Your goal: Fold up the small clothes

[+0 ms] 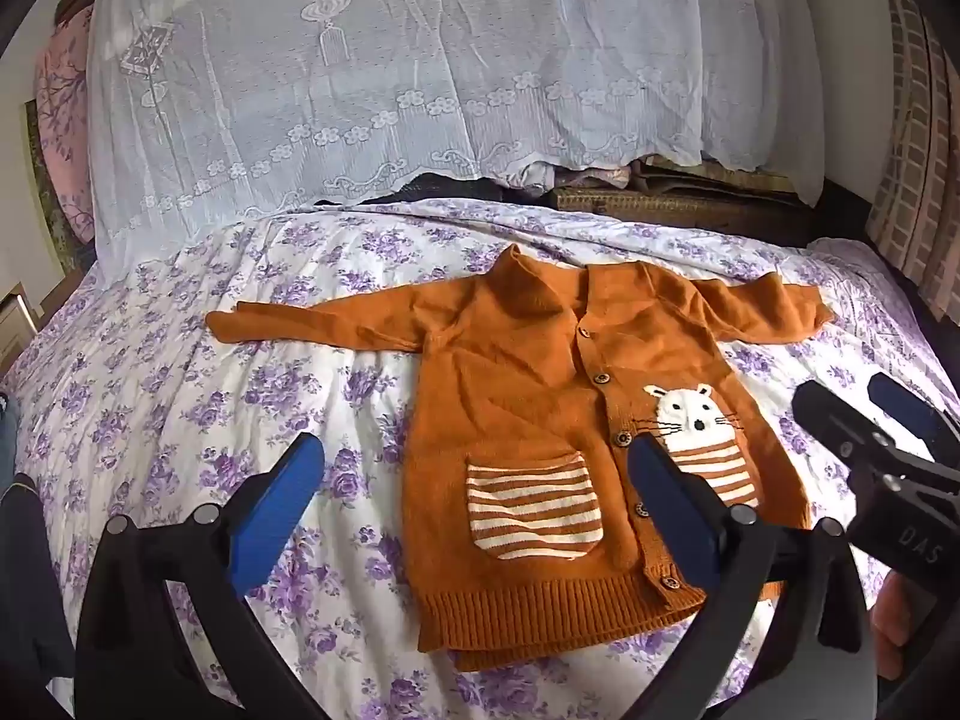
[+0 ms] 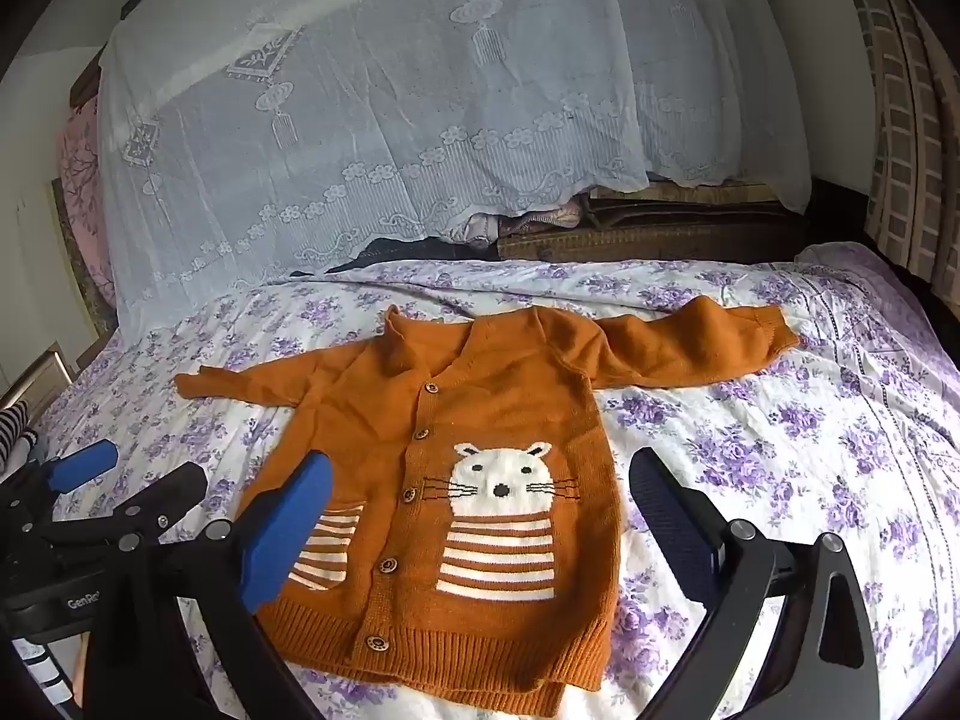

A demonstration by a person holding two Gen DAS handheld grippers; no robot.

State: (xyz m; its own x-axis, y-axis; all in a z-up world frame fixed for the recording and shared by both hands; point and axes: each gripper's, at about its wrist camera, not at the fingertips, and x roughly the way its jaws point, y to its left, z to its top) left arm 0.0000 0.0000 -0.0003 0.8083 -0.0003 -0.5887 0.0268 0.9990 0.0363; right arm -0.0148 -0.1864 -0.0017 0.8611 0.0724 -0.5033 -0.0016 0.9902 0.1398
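Spread fingers [image 2: 672,516] above flat cardigan [image 2: 456,480]

From my left wrist view, the left gripper's right finger [image 1: 672,516] covers part of the cardigan's [image 1: 540,420] button band and the cat's [image 1: 690,414] striped body. The right gripper [image 1: 882,420] is cut off by the right frame edge. In the right wrist view, a finger [image 2: 288,528] hides much of the pocket [image 2: 327,552]. Under the lace [image 2: 372,120], upper centre, I can't identify the bundled things [image 2: 528,219].
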